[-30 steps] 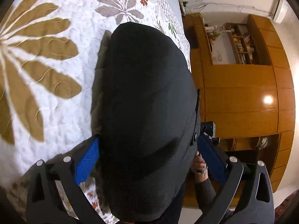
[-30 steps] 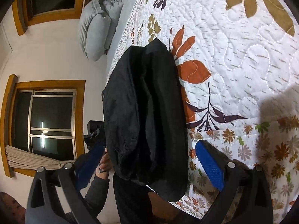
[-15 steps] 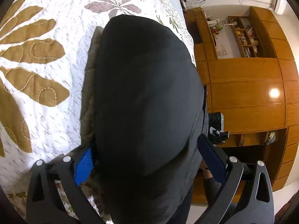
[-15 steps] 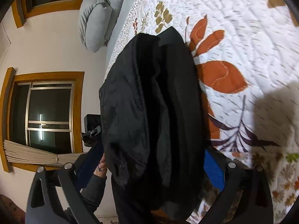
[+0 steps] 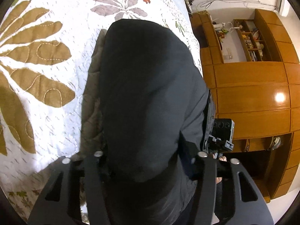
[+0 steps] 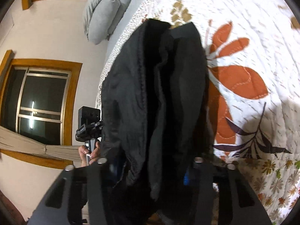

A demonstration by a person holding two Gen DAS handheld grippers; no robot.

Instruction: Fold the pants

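The black pants (image 5: 142,93) lie in a thick folded bundle at the edge of the quilted bed and fill the middle of both views. My left gripper (image 5: 148,161) is shut on the near end of the pants; its pads are buried in the cloth. My right gripper (image 6: 150,168) is shut on the other side of the same bundle (image 6: 159,93), with loose layers hanging between its fingers. Each view shows the other gripper beside the bundle, in the left wrist view (image 5: 221,136) and in the right wrist view (image 6: 90,125).
The white floral quilt (image 5: 46,75) covers the bed (image 6: 253,56). A grey pillow (image 6: 101,13) lies at the far end. A wooden wardrobe wall (image 5: 251,93) stands beside the bed on one side, a window (image 6: 41,103) on the other.
Both grippers have closed on the pants: the blue pads, wide apart earlier, are now pressed into the cloth. The bundle has come nearer and fills more of both views.
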